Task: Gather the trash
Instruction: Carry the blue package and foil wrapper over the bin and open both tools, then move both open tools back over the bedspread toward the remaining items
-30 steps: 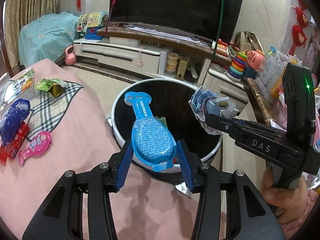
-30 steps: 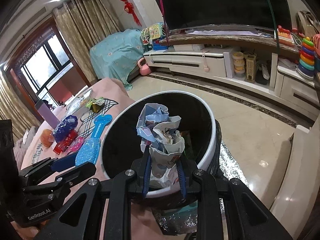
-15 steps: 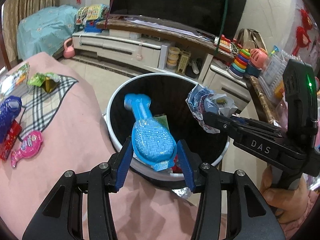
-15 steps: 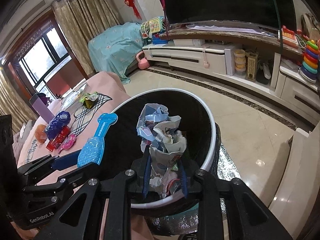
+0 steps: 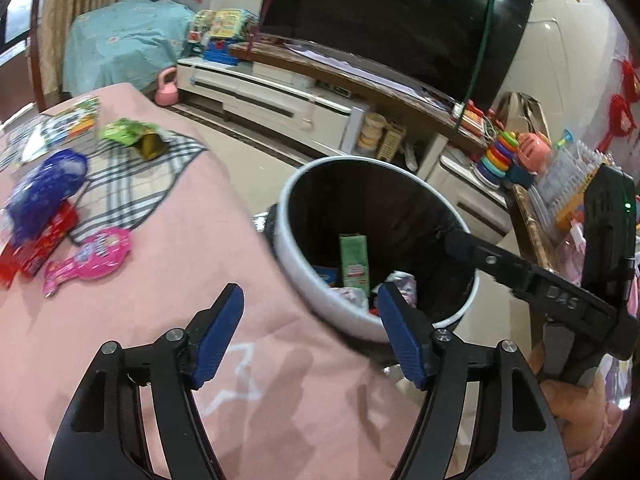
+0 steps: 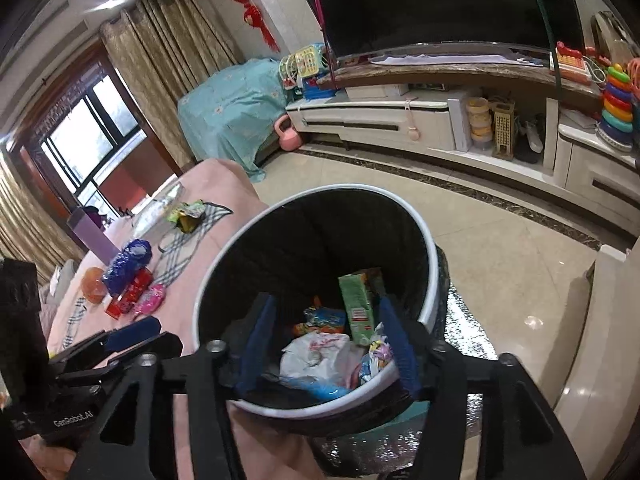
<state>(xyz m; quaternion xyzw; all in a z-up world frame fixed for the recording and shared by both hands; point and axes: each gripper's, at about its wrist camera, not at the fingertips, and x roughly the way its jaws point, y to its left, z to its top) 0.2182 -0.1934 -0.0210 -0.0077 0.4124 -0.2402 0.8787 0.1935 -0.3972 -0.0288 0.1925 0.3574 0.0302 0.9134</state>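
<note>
Opening over the trash bin [image 6: 430, 300], your right gripper [image 6: 328, 344] and left gripper [image 5: 310, 334] hold nothing (jaws spreading wide), so swing left toward the pink wrapper [image 5: 90, 256] lying on the pink cover [image 5: 168, 280], approaching low and flat.

Right gripper [image 6: 326, 344] over the bin [image 6: 430, 276], jaws opening, nothing between them. Inside the bin: green carton [image 6: 356, 304], white bag [image 6: 316, 354], wrappers. Left gripper [image 6: 132, 330] near left, above pink cloth [image 6: 192, 280].
</note>
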